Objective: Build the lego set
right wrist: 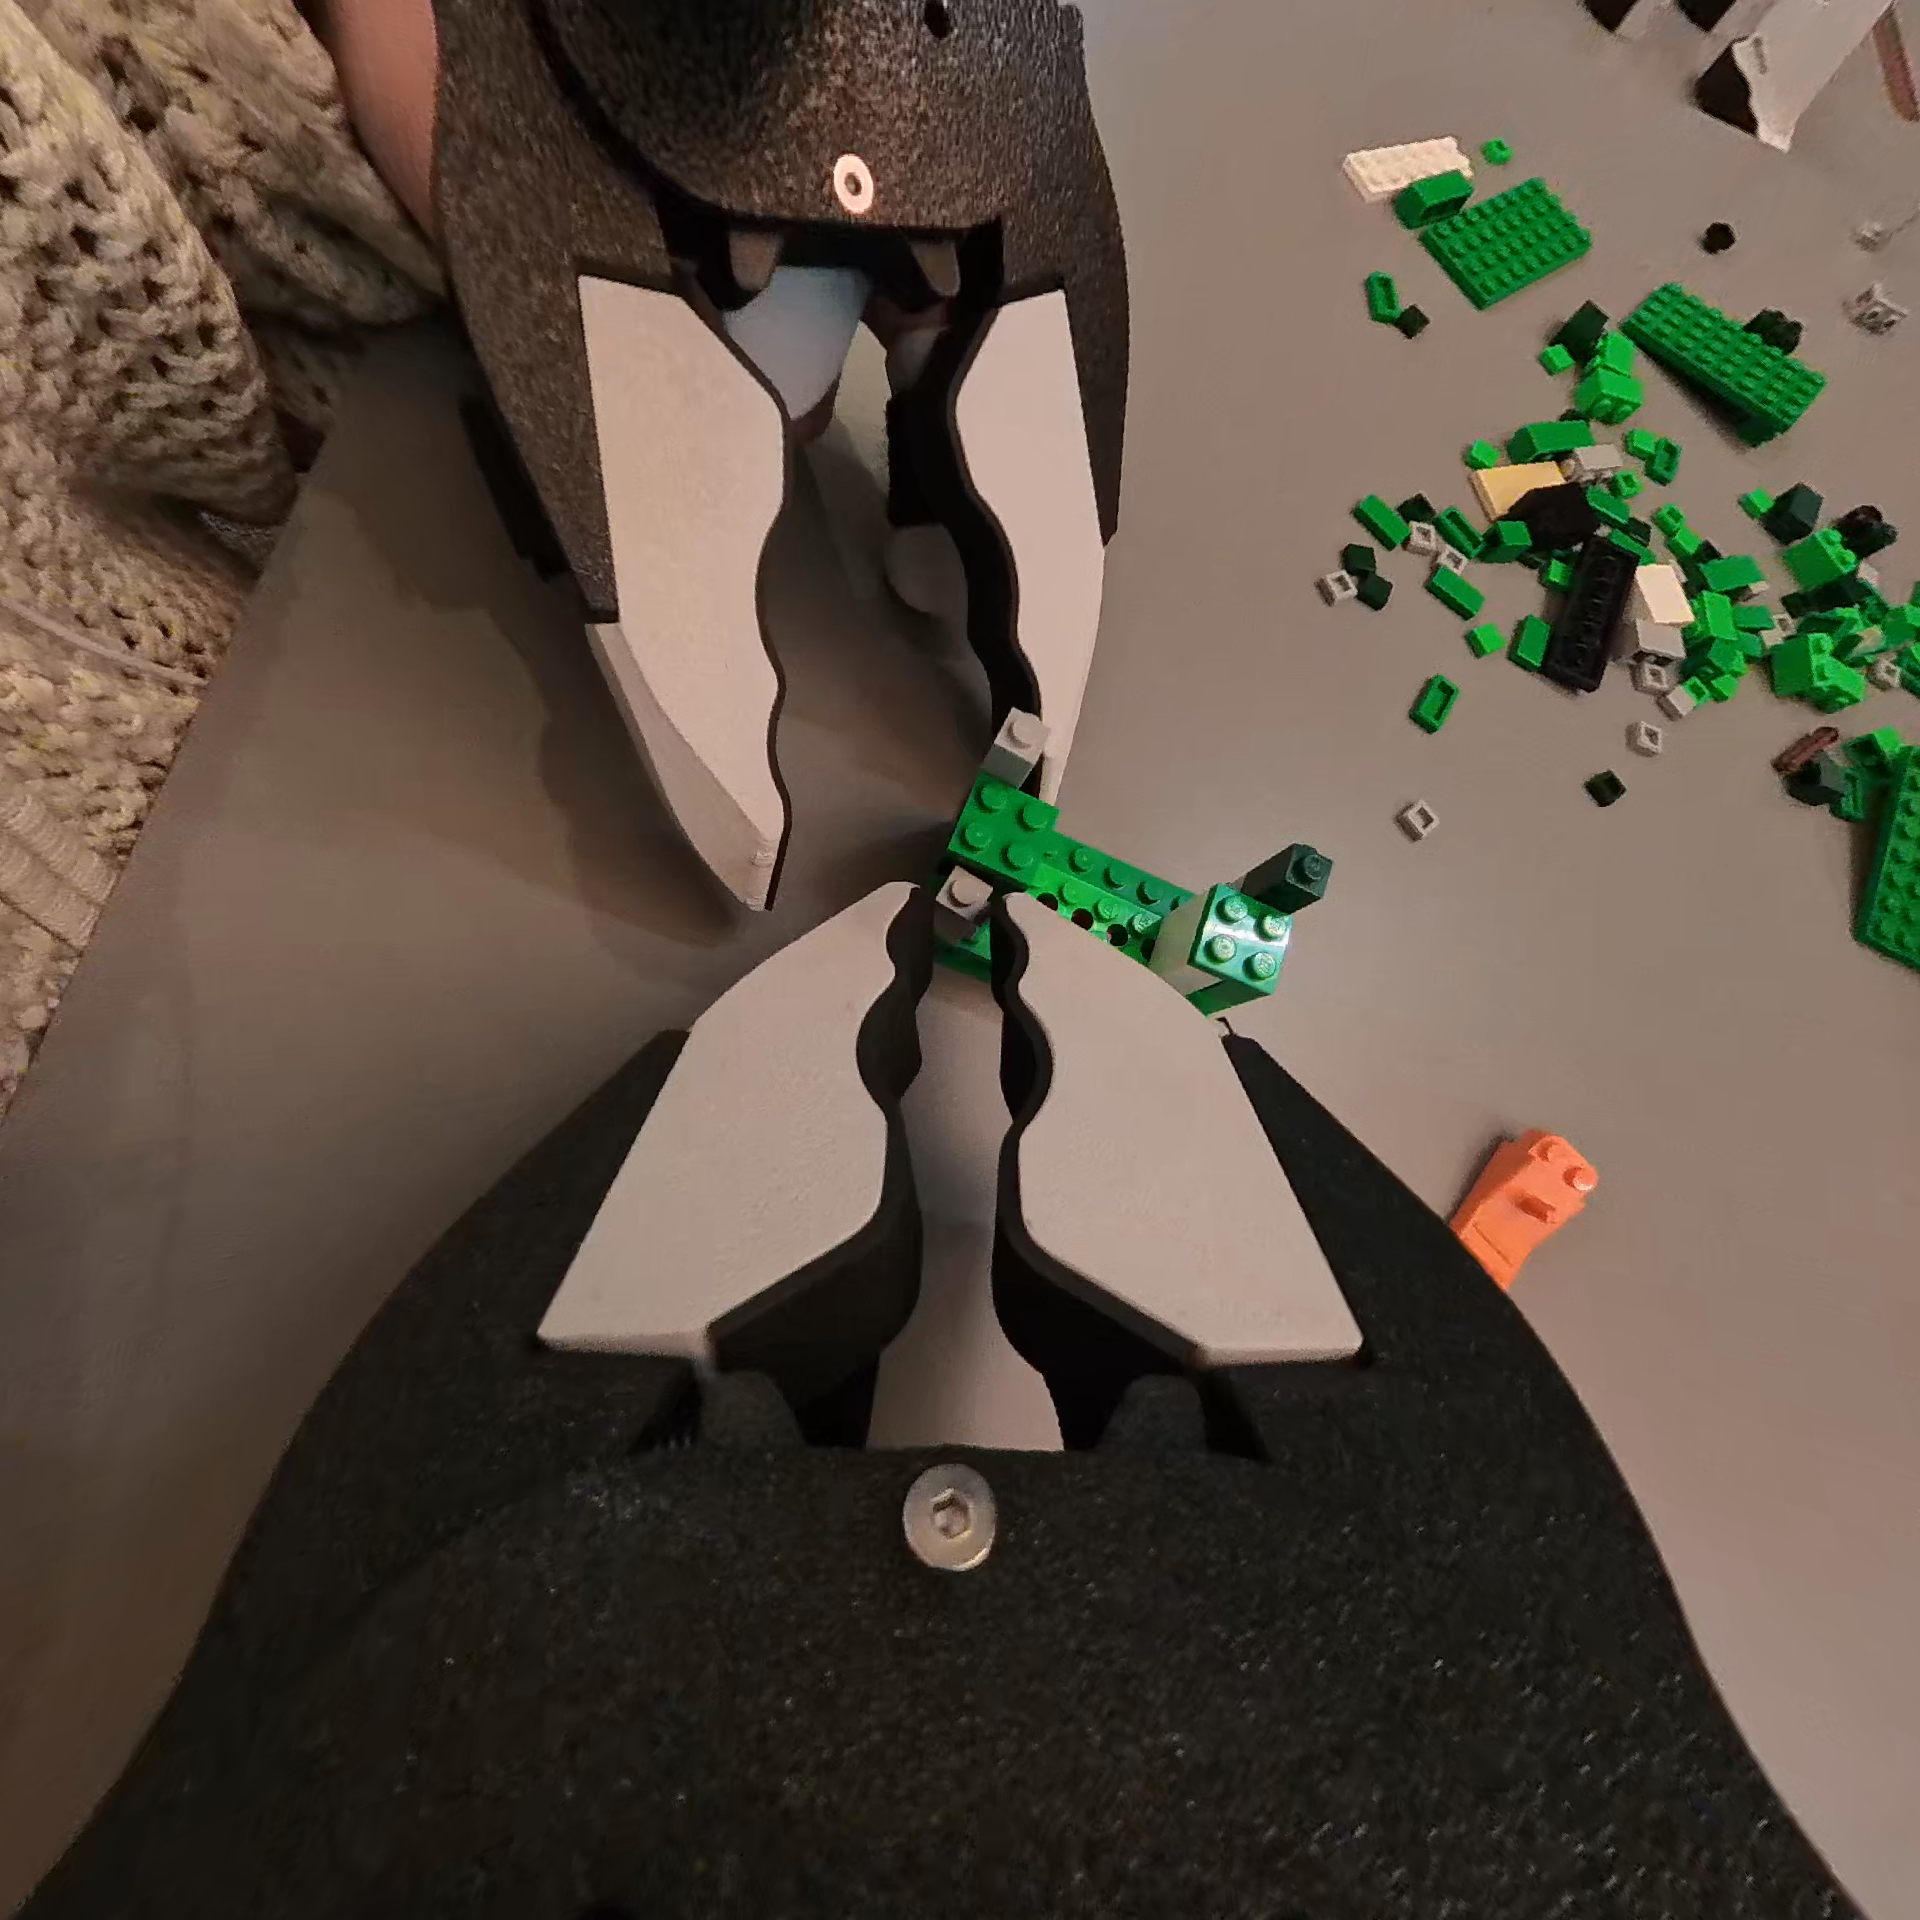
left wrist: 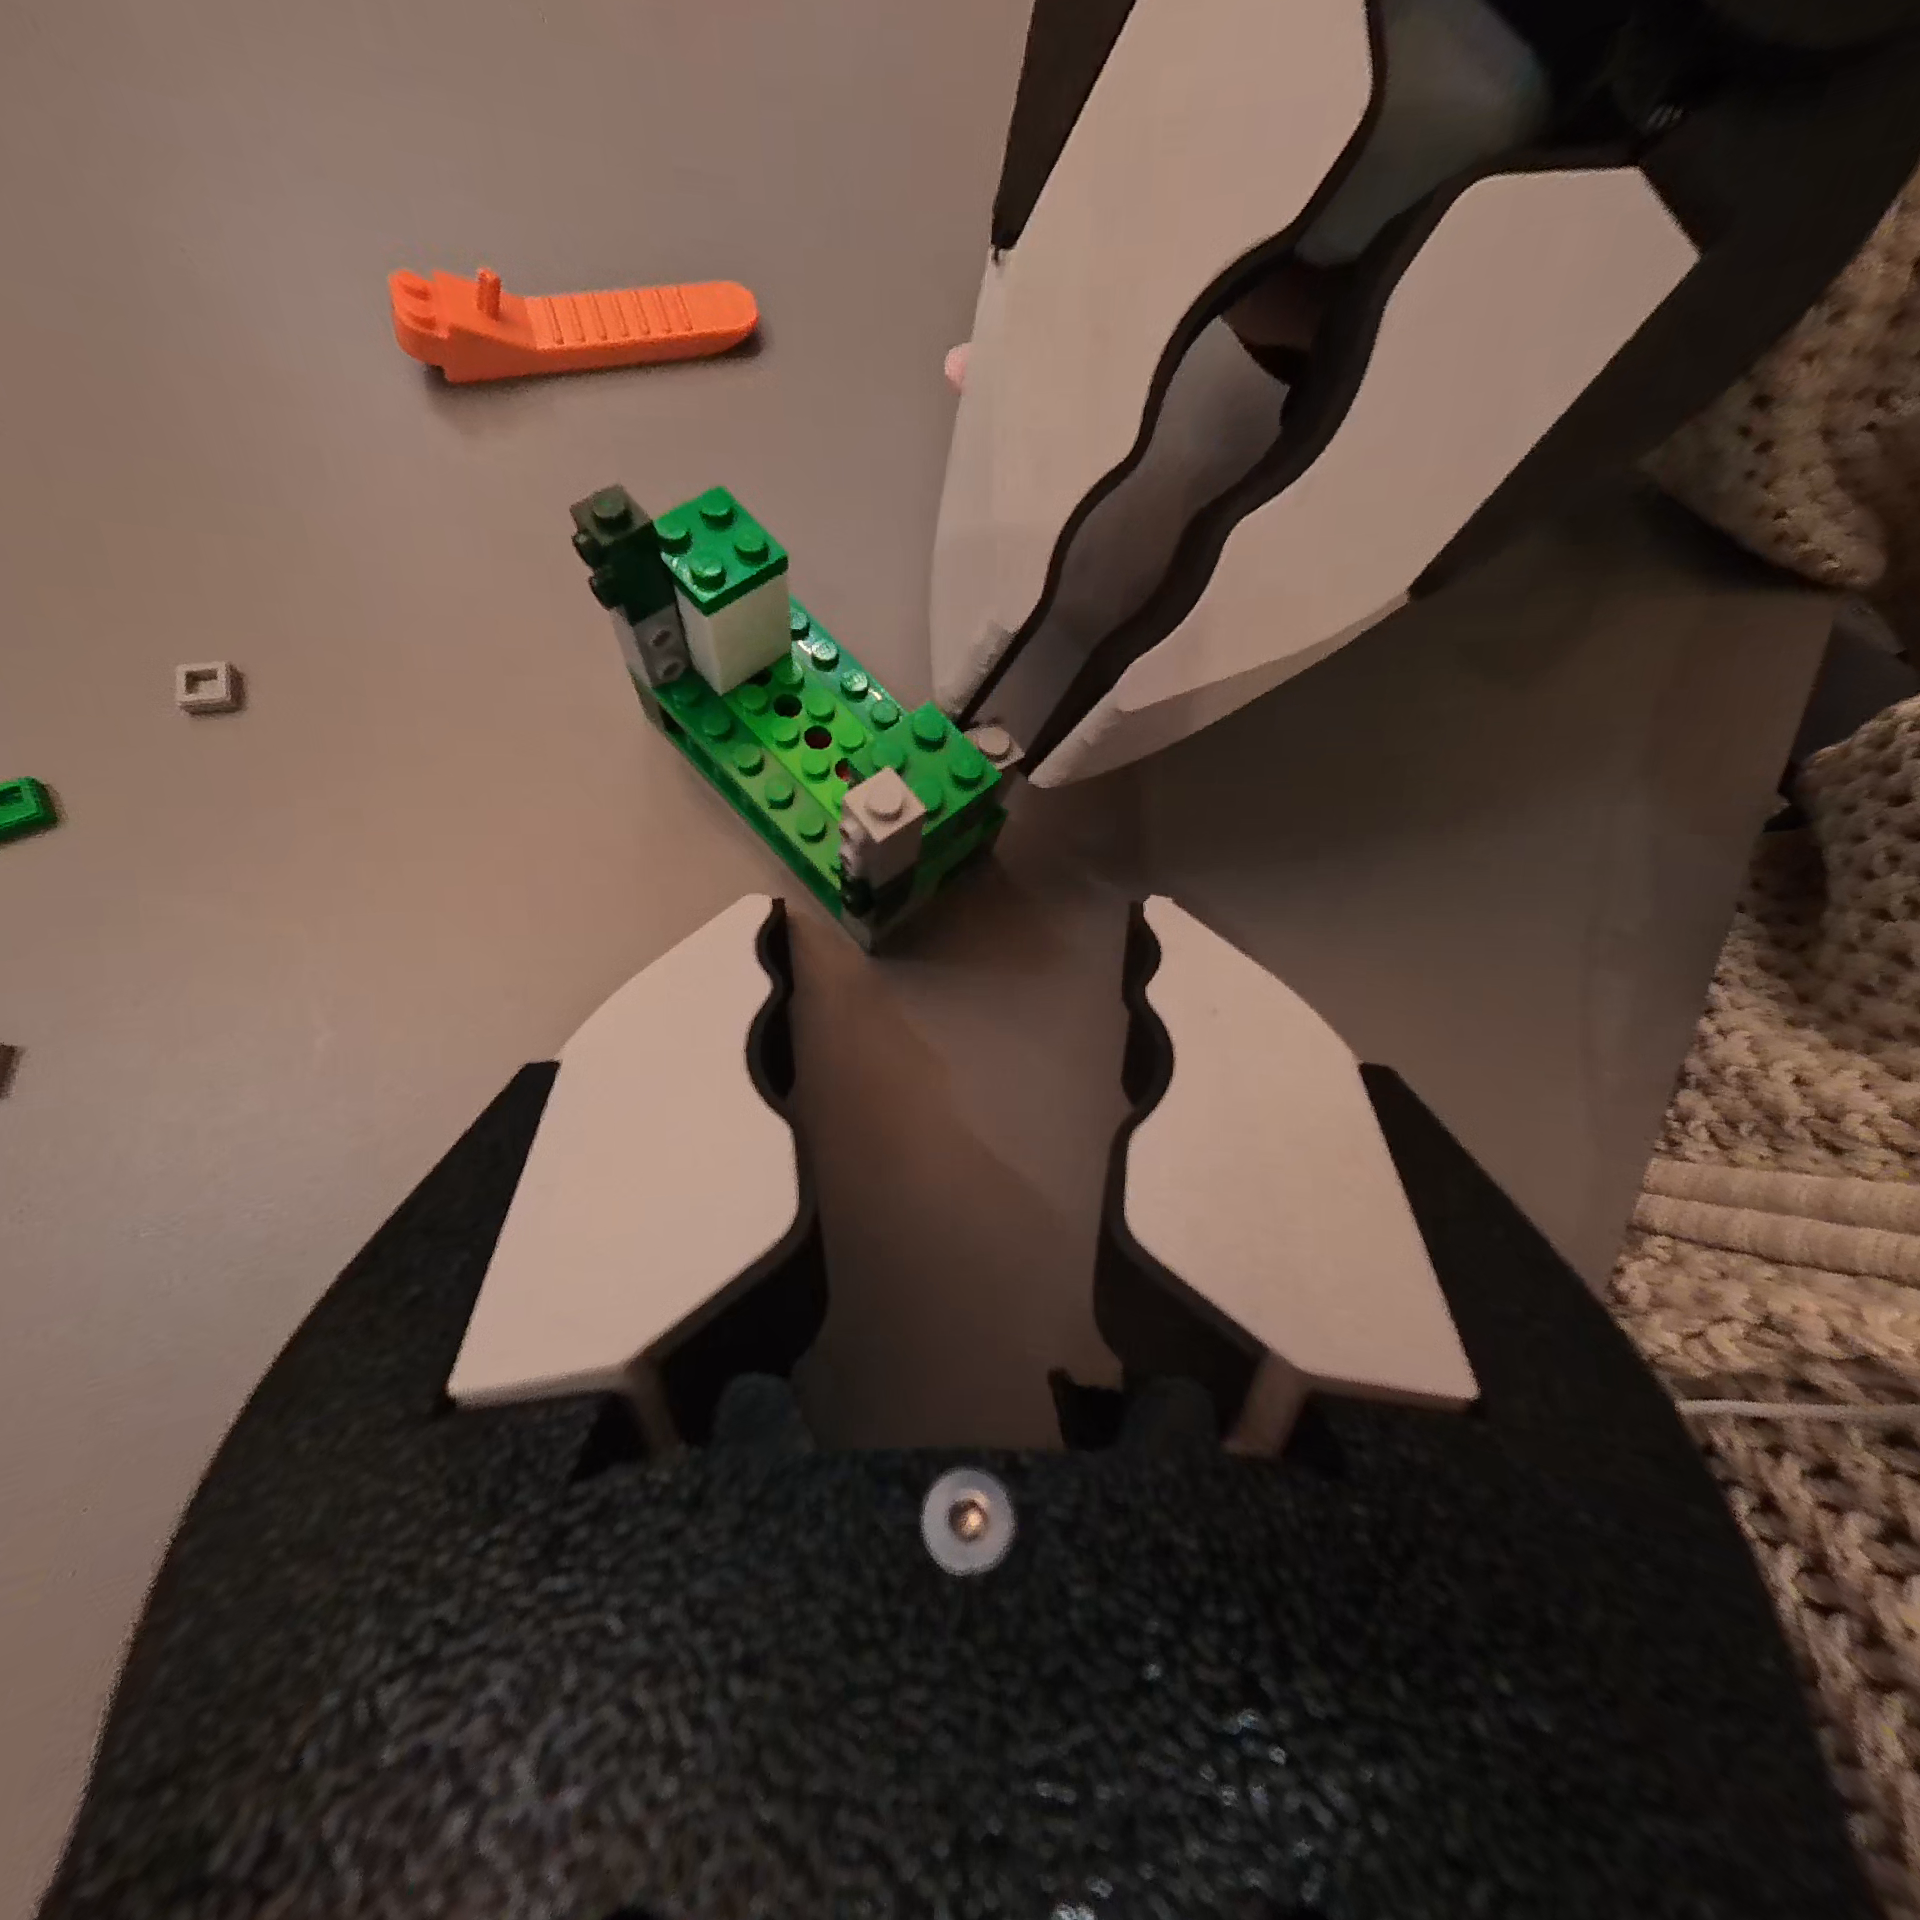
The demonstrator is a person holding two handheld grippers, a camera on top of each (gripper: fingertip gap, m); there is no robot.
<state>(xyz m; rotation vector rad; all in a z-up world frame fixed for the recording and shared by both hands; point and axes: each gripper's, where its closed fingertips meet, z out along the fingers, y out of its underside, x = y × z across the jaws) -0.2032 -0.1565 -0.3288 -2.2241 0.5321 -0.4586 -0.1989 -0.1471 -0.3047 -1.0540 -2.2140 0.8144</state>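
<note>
A green lego build (left wrist: pixel 790 717) with a white brick, a green 2x2 plate on top and a dark green column stands on the grey table (left wrist: pixel 312 1039). It also shows in the right wrist view (right wrist: pixel 1101 894). My right gripper (right wrist: pixel 956 899) is shut on a small grey brick (right wrist: pixel 961 894) at the build's near corner, and both show in the left wrist view, gripper (left wrist: pixel 1000 750) and brick (left wrist: pixel 990 740). A second grey brick (left wrist: pixel 883 821) sits on the neighbouring corner. My left gripper (left wrist: pixel 956 914) is open and empty, just short of that end of the build.
An orange brick separator (left wrist: pixel 571 327) lies beyond the build. A pile of loose green, black and white bricks (right wrist: pixel 1662 571) lies to the right in the right wrist view. A small grey piece (left wrist: pixel 208 686) lies at the left. A knitted rug (left wrist: pixel 1818 1143) lies past the table edge. Only a small space, under 4 cm, lies between the two pairs of fingers.
</note>
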